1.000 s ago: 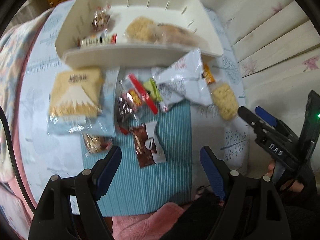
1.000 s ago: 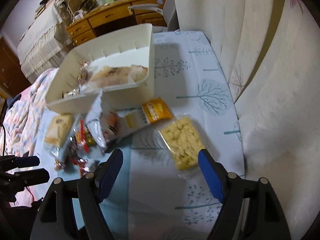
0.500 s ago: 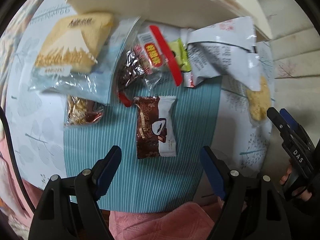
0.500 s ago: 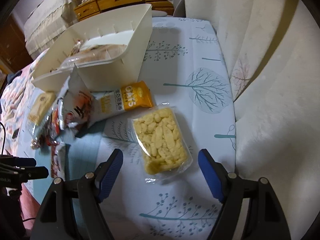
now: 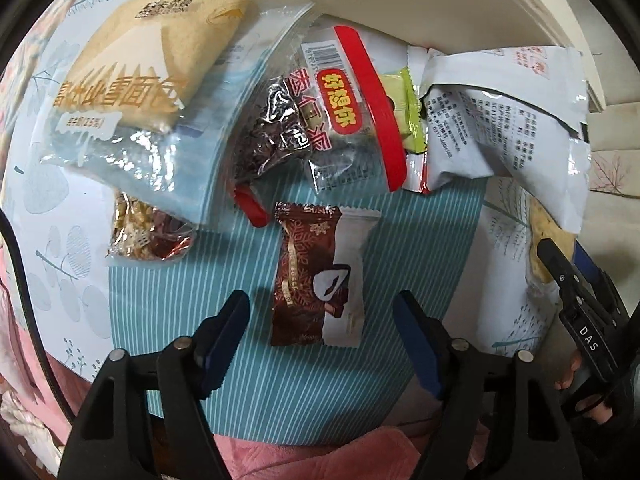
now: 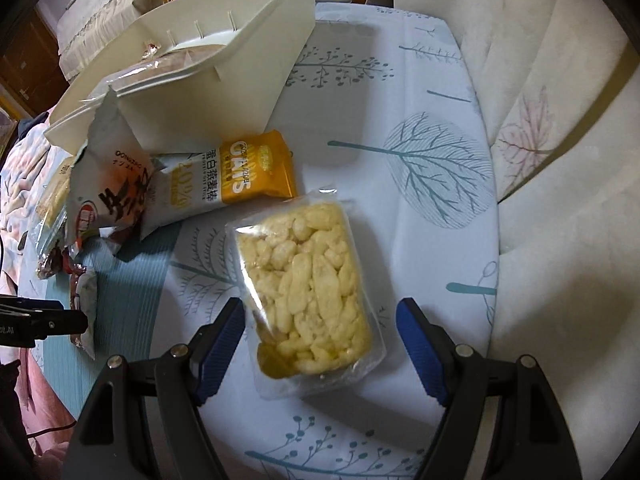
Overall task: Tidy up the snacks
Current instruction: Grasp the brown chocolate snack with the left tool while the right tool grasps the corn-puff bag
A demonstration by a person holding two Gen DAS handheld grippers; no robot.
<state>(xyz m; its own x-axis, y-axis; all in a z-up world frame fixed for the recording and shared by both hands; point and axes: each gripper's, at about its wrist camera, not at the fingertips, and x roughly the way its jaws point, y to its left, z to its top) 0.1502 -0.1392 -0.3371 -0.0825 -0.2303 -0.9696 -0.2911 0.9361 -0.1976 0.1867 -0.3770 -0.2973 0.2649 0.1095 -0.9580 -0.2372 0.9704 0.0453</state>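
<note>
A brown and white snack packet [image 5: 316,276] lies flat on a teal striped mat [image 5: 240,364]. My left gripper [image 5: 322,304] hangs over its near end, jaws closing, one blue pad on each side and neither touching it. A clear packet of yellow puffed rice [image 6: 308,284] lies on the tree-print cloth [image 6: 420,168]. My right gripper [image 6: 320,312] straddles its near end, open, with gaps at both pads. The white bin [image 6: 224,96] stands behind, holding some wrapped snacks.
Beyond the brown packet lie a bread packet [image 5: 136,72], a red-trimmed clear packet [image 5: 344,120], a gold foil sweet [image 5: 140,236] and a white crisp bag [image 5: 500,128]. An orange oats bar [image 6: 244,176] lies by the bin. Cream upholstery [image 6: 560,160] borders the right side.
Both grippers have come down toward the table. The brown packet now sits between the left jaws, which have narrowed. The puffed rice packet now sits between the right jaws.
</note>
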